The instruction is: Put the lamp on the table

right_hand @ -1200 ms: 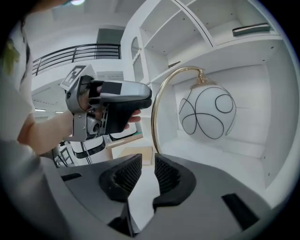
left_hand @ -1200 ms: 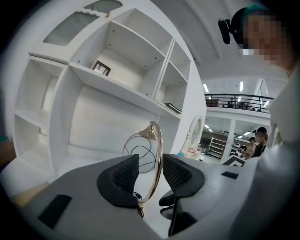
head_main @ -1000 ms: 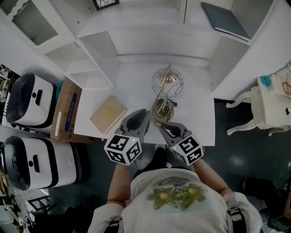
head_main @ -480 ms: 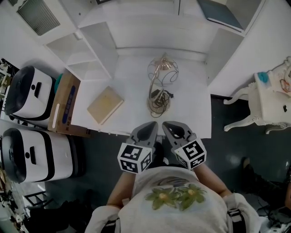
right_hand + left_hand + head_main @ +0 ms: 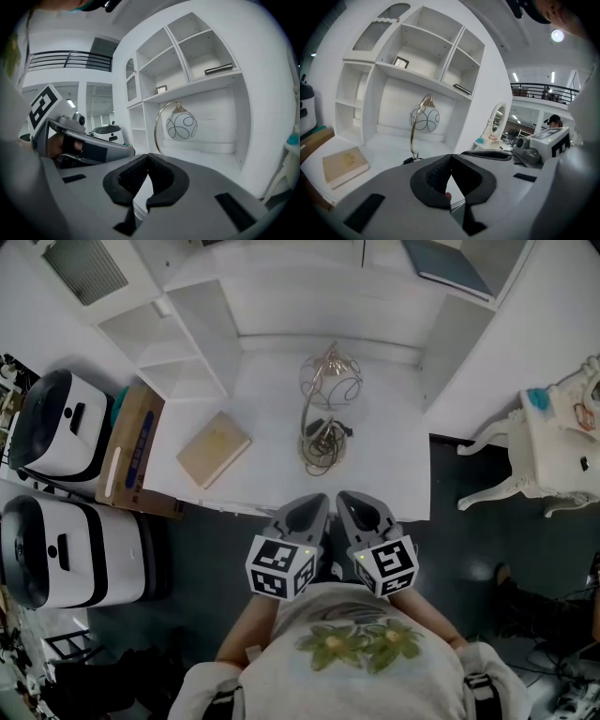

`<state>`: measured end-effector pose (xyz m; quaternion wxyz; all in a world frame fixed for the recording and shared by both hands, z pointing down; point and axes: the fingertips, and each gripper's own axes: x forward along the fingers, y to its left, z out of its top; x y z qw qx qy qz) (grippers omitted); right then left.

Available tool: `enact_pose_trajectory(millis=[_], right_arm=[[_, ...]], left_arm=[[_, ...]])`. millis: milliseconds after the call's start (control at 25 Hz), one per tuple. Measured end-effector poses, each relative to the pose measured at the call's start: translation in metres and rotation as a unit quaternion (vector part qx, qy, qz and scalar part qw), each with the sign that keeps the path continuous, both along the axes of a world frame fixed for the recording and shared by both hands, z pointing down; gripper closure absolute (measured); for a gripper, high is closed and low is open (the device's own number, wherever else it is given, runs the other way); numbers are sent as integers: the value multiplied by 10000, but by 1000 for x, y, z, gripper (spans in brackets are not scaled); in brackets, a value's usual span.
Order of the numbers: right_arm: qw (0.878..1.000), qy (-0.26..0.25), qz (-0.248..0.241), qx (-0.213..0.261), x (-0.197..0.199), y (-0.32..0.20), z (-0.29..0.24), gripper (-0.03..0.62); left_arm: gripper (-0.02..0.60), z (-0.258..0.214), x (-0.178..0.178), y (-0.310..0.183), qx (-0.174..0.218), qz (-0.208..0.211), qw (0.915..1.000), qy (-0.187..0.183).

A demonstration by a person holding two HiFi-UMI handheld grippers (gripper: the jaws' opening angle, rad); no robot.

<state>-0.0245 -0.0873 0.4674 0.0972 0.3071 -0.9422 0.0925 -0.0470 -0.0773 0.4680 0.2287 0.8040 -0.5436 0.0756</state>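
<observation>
A lamp [image 5: 323, 418] with a gold arched stem and a white globe [image 5: 330, 381] stands upright on the white table [image 5: 267, 418], with a dark cord coiled at its base. The globe also shows in the left gripper view [image 5: 424, 119] and the right gripper view [image 5: 181, 126]. My left gripper [image 5: 305, 512] and right gripper [image 5: 352, 505] hang side by side just off the table's near edge, close to the person's chest and apart from the lamp. Both are shut with nothing between the pads, as the left gripper [image 5: 450, 155] and right gripper [image 5: 148, 155] show in their own views.
A tan book [image 5: 214, 448] lies on the table's left part. Beside the table at the left are a cardboard box [image 5: 131, 451] and two white machines [image 5: 56, 437]. White shelves [image 5: 178, 334] rise behind the table, and a white chair [image 5: 553, 446] stands at the right.
Both grippers have drawn back from the lamp's base, off the table edge toward the person, and their jaws have closed. The lamp stays standing on the table.
</observation>
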Motion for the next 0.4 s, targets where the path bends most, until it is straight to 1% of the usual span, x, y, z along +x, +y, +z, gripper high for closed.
enact_pose_trajectory(millis=[80, 240, 400], right_arm=[[9999, -84, 93, -58, 3, 1, 0, 563], [9999, -85, 107, -15, 4, 0, -2, 563], [9998, -124, 130, 7, 5, -4, -4, 563]], left_arm=[[552, 0, 3, 0, 11, 35, 10000, -27], [552, -1, 0, -3, 41, 38, 9999, -115], [552, -3, -3, -8, 49, 33, 9999, -91]])
